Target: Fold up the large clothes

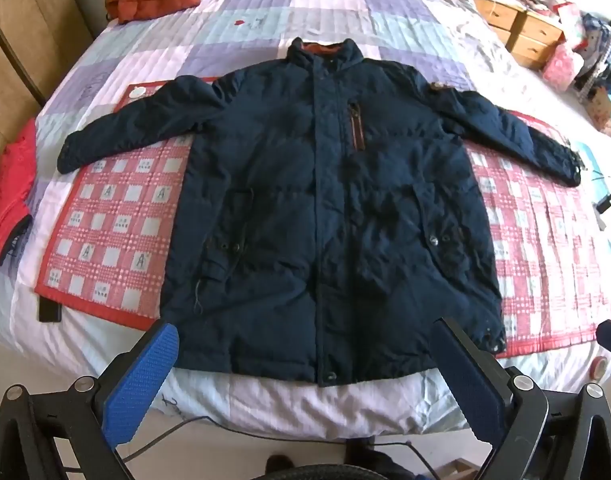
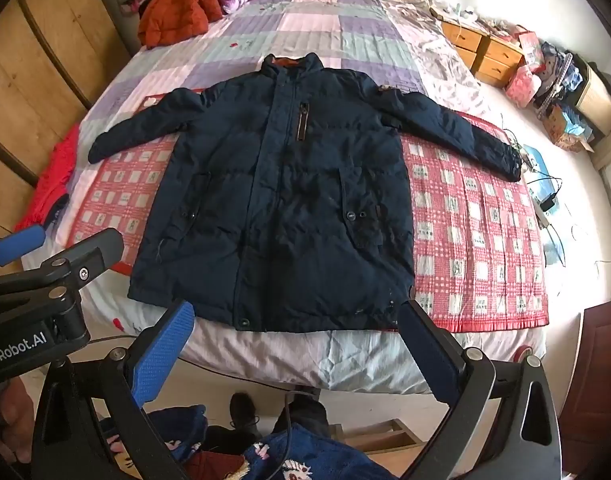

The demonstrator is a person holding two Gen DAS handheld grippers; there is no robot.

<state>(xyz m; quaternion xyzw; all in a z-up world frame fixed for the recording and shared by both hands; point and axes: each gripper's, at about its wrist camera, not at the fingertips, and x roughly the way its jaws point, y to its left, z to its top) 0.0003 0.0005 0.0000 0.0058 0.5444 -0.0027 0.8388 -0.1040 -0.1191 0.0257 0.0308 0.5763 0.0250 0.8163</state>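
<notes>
A dark blue padded jacket [image 1: 317,208] lay face up on the bed [image 1: 265,4], spread flat across a red checked mat [image 1: 105,224], collar toward the headboard and hem at the near edge. Both sleeves stretched out to the sides, and the front was closed up the middle. As far as I could judge, no fold had been made yet: nothing was tucked in or doubled over, so the whole job remained, sleeves first and then the body.

The left claw [image 1: 305,364] hung above the hem with its two blue fingers spread wide and nothing between them. The right claw [image 2: 297,344] hovered over the near edge of the bed too, also released and empty, neither one touching the jacket.

An orange jacket [image 2: 177,8] sat crumpled near the headboard, and a red garment [image 1: 9,192] lay at the left edge of the bed, partly cut off by the frame. I could not tell whether those were waiting their turn. The right sleeve's cuff reached past the mat toward some cables [image 2: 545,184] beside the bed, and the clutter by the wooden drawers [image 2: 481,48] was too small and bent by the lens to make out. Of the person I saw only dark shoes and a patterned blue fabric at the bottom of the right view.
</notes>
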